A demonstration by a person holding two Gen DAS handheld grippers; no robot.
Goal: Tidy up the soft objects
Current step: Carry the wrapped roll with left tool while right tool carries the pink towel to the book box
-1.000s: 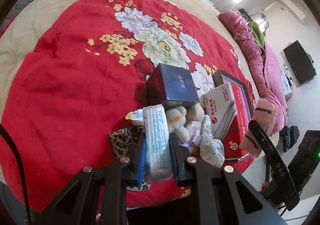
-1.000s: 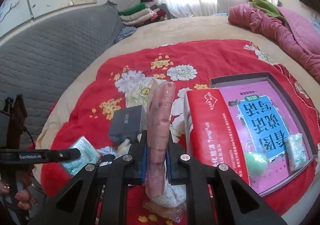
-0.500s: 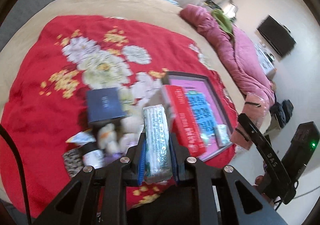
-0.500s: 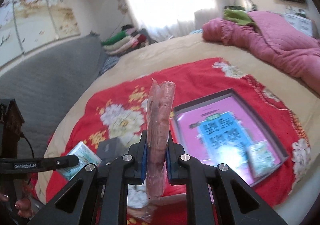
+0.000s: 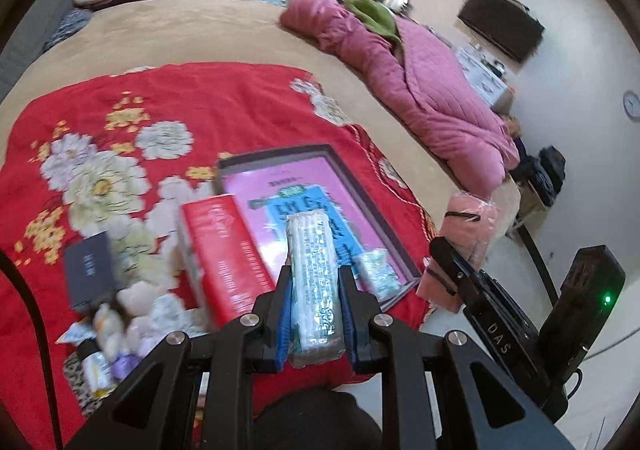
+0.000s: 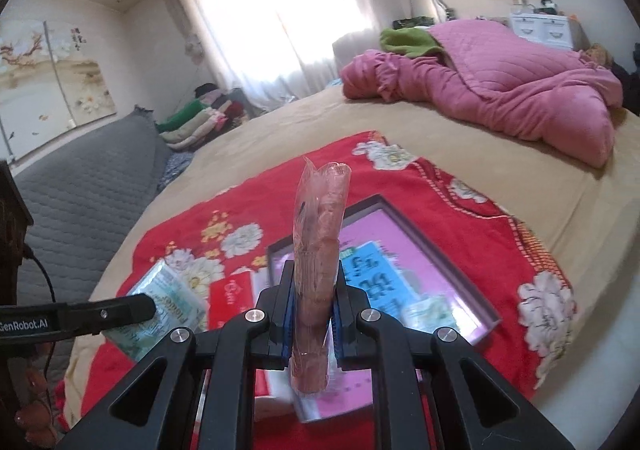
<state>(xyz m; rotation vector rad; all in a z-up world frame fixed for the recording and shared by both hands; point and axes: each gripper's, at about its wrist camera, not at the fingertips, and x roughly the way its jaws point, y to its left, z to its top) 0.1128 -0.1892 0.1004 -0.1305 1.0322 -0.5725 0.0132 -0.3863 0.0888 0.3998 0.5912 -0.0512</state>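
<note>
Left wrist view: the left gripper (image 5: 316, 314) is clamped on a tissue pack (image 5: 315, 282), which stands up between its blue pads above the red floral blanket (image 5: 100, 121). Beneath lies a grey-rimmed tray (image 5: 352, 185) with a pink and blue liner; a second small pack (image 5: 376, 270) rests in its near corner. A red box (image 5: 224, 250) sits just left of the tray, a dark box (image 5: 88, 274) and a blurred heap of what may be plush toys (image 5: 132, 302) further left. A pink quilt (image 5: 420, 77) lies across the beige bed.

Right wrist view: the right gripper (image 6: 314, 314) is closed on a pink wrapped bundle (image 6: 320, 250), upright over the tray (image 6: 440, 250). Only here show the window curtains (image 6: 280, 9), the wall painting (image 6: 52, 81) and a grey headboard (image 6: 80, 193).
</note>
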